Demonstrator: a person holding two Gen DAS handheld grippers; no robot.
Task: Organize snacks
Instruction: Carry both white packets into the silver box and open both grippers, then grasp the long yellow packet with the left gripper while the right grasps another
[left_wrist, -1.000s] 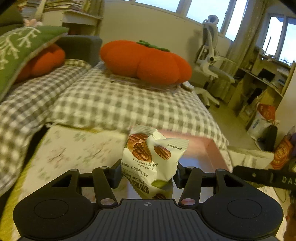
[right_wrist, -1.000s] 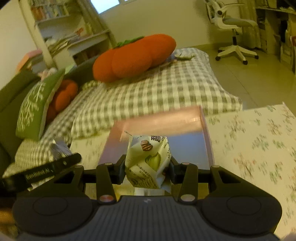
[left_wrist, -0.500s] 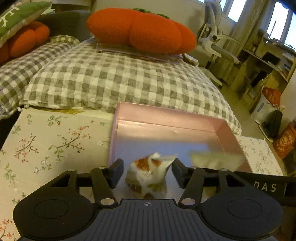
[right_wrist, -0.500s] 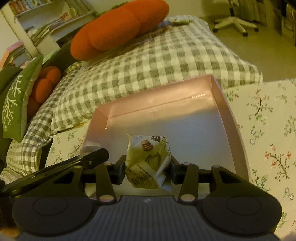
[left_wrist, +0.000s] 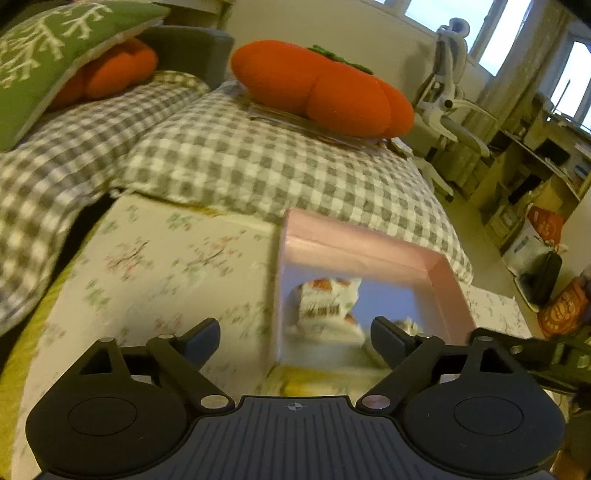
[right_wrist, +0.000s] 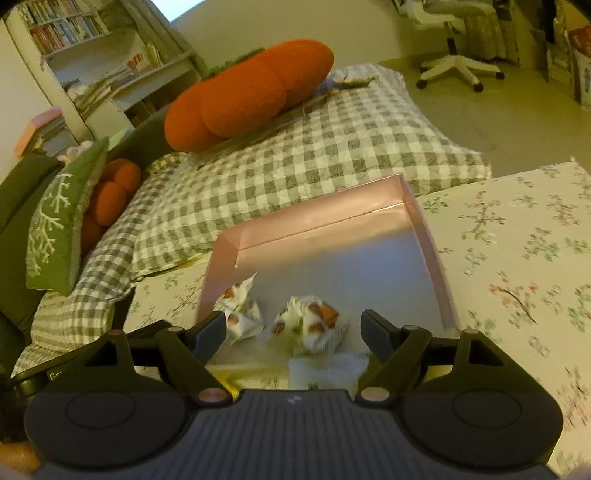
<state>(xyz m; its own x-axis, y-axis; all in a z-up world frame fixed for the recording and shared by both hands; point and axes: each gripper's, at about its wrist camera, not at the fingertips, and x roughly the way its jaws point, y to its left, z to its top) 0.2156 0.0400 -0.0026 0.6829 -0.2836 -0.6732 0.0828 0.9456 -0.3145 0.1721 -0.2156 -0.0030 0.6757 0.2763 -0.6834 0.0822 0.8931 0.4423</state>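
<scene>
I am looking down over both tools, and nearest me the left gripper is standing with its jaws spread wide and nothing between the pads; they have just been opening. The right gripper is likewise gaping after opening just now, its pads clear of any wrapper. Both are tipping downward over the near end of the pink box, which I judge is how the packets come to lie inside it and not on the floral tablecloth.

Just beyond the fingertips, the left snack packet is lying against the box's near left corner and the right snack packet is sitting just beside it, both on the box floor at its near end.

The right view is showing me both packets and the bare far floor of the box. The left view is giving only one blurred packet clearly, with a sliver of the second behind its right finger.

Farther off, the checked quilt and the orange pumpkin cushion are lying well behind the box.
</scene>
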